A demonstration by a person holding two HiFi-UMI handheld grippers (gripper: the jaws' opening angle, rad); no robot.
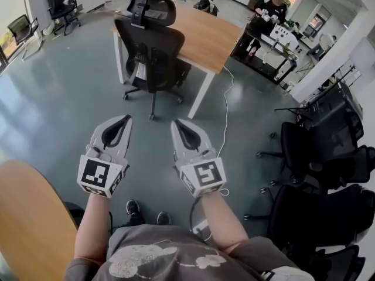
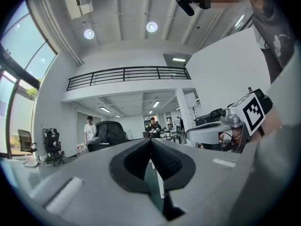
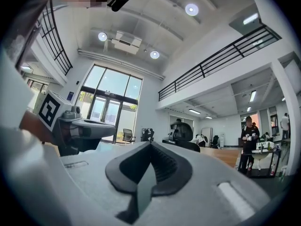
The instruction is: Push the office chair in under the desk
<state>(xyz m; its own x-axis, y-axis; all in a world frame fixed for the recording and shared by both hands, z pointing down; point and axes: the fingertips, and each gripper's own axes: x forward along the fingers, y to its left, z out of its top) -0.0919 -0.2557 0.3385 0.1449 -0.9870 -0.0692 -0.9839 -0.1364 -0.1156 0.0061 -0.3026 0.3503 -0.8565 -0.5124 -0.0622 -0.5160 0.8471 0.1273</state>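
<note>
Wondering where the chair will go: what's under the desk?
Grey floor between white legs. The chair and the desk top hide the rest.

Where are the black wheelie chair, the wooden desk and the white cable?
Black mesh office chair (image 1: 147, 48), head view, on its backrest.
Light wooden desk with white legs (image 1: 205, 37), head view, on its bare top.
Thin white cable (image 1: 227, 107), head view, midway along it.

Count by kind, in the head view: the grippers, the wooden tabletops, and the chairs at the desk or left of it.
Grippers: 2 (left gripper, right gripper)
Wooden tabletops: 2 (desk, round table)
Chairs: 3 (office chair, far black chair, chair by the window)
Total: 7
</note>
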